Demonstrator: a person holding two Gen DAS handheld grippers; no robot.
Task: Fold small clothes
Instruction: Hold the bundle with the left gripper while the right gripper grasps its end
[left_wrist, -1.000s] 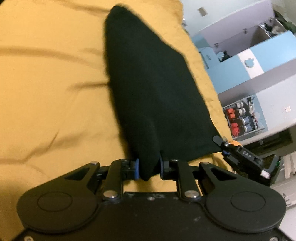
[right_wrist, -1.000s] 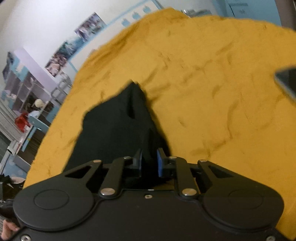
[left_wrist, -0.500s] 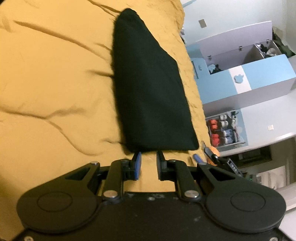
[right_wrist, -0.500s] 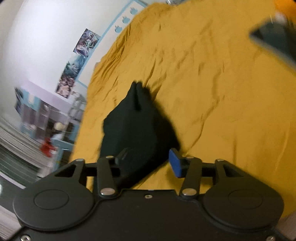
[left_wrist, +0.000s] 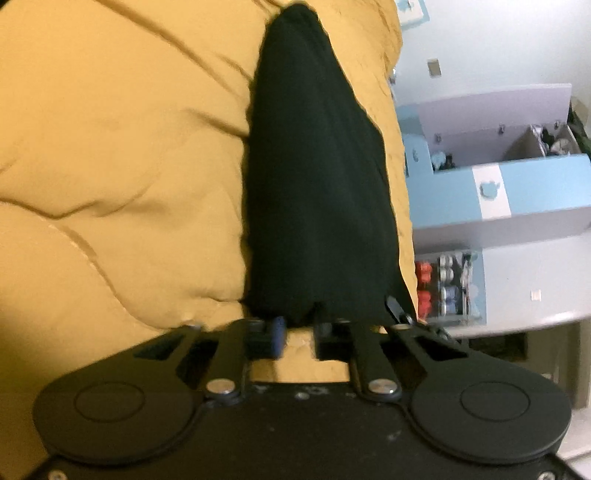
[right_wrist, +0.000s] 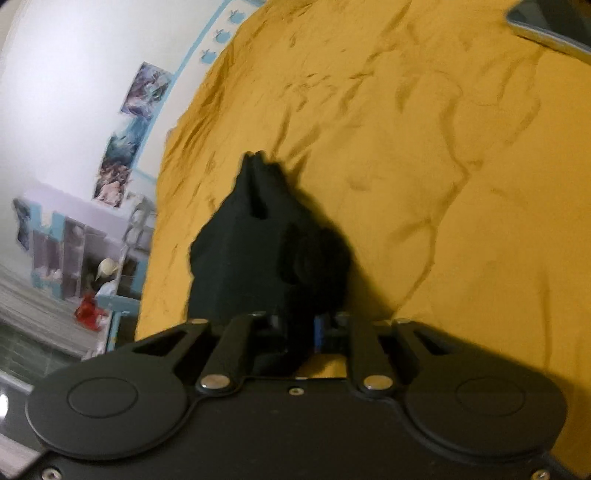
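Observation:
A small black garment lies folded in a long tapering shape on the mustard-yellow bedspread. My left gripper is at the garment's near edge with its jaws slightly apart, the cloth edge just at the fingertips and yellow sheet showing between the fingers. In the right wrist view the same black garment lies in front of my right gripper, whose jaws are closed on a bunched fold of the cloth.
The bed's right edge runs beside the garment, with blue and white cabinets and a shelf of bottles beyond. Part of the other gripper shows at that edge. A dark object lies at the bed's far right.
The left gripper let go of the garment and now sits at its near edge again. The right gripper opened half a second ago and has now closed on the cloth.

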